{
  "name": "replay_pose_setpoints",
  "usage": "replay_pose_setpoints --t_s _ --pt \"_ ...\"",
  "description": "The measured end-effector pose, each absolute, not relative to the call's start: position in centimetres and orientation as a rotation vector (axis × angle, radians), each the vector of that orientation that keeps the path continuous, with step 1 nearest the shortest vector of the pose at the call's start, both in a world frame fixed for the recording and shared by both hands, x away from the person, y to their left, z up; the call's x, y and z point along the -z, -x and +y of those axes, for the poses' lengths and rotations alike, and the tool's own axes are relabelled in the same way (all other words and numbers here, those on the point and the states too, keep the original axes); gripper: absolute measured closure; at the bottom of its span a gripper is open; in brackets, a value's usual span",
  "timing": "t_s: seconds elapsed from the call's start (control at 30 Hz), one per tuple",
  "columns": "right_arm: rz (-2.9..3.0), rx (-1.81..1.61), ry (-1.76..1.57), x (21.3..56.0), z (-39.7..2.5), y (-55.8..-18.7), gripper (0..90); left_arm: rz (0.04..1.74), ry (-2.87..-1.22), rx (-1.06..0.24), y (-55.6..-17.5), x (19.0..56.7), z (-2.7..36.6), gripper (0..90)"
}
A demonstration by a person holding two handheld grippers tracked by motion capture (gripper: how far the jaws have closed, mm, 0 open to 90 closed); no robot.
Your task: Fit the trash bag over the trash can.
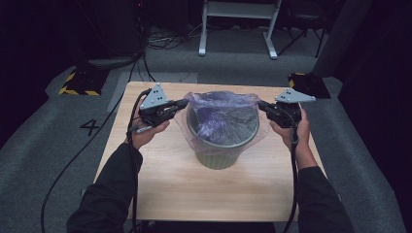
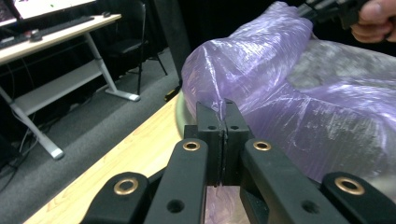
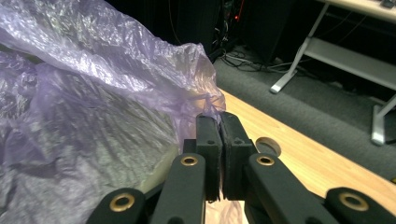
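Pinching purple bag (image 1: 221, 104) rim over bin (image 1: 218, 158): both hand-held grippers clamped.

Lab or studio around me: dark curtained walls, grey carpet, hazard-striped floor block (image 1: 80, 83), adjustable desk (image 2: 56, 35) with monitor, loose cables (image 1: 167, 40).
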State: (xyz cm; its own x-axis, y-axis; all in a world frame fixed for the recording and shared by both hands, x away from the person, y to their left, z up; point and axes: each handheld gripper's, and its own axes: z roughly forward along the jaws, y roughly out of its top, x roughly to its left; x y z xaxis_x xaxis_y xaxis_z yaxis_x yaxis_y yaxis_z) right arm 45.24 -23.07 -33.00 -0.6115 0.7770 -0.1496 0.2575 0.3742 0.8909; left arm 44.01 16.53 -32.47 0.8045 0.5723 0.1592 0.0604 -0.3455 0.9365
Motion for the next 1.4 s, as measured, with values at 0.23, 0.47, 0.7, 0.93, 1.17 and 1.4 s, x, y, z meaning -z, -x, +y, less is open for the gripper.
replay_pose_setpoints --t_s 0.23,0.47,0.7,0.93,1.17,1.4 --pt "2.090 -1.216 -0.986 34.5 -23.2 -47.2 88.1 0.577 -1.896 -0.525 -47.0 34.1 16.3 89.1" --pt "2.111 -1.228 -1.071 36.3 -23.4 -48.9 88.1 0.657 -1.895 -0.462 -49.4 36.1 16.1 89.1" --pt "2.136 -1.247 -1.129 37.7 -23.5 -49.6 88.1 0.722 -1.911 -0.391 -51.0 37.8 15.3 88.9" --pt "2.176 -1.246 -1.151 39.0 -23.1 -50.0 88.1 0.753 -1.945 -0.336 -51.9 39.0 14.1 88.4" --pt "2.211 -1.237 -1.167 40.1 -23.1 -50.0 87.9 0.775 -1.990 -0.288 -52.2 40.4 13.5 86.1" --pt "2.224 -1.233 -1.170 40.9 -23.6 -49.5 87.0 0.801 -2.000 -0.268 -51.6 41.3 14.8 79.9"
